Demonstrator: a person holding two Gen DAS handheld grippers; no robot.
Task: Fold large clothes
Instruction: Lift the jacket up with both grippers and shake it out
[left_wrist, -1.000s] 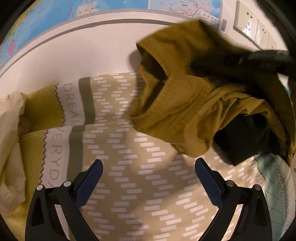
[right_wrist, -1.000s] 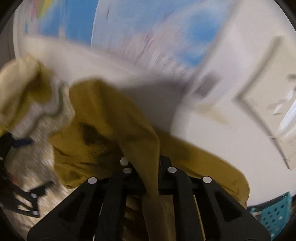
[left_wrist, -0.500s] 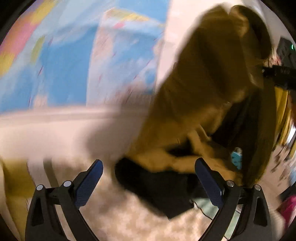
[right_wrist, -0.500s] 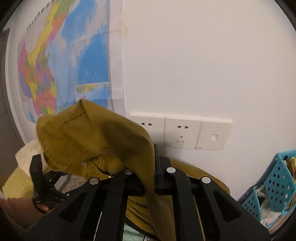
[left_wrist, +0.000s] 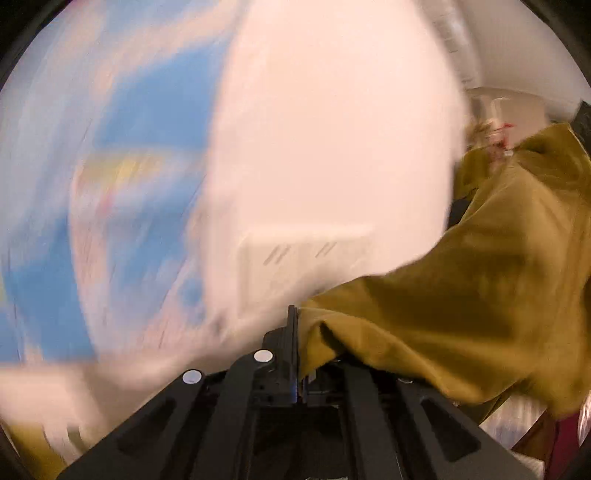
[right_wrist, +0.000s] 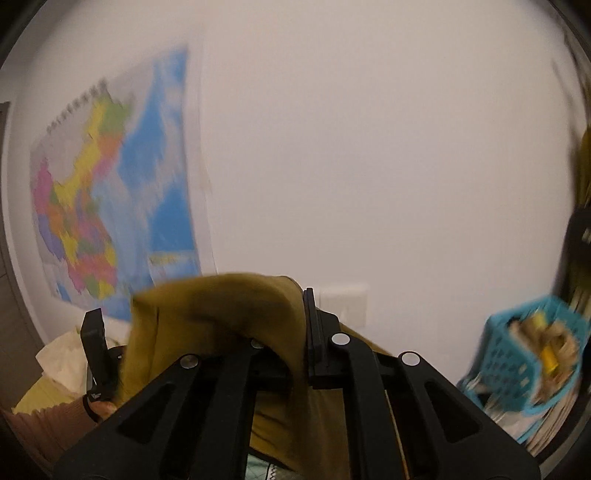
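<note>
Though L view's blurred, left claw (left_wrist: 295, 339) just closed on mustard garment (left_wrist: 461, 314); right claw (right_wrist: 304, 332) clamps it too.

Map (right_wrist: 110, 206) left – basket (right_wrist: 524, 354) right

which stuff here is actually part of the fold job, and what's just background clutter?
In the job:
- mustard garment
- left tongs, shut on it
- right tongs, shut on it

Lying about:
- wall map
- blue basket
- wall sockets
</note>
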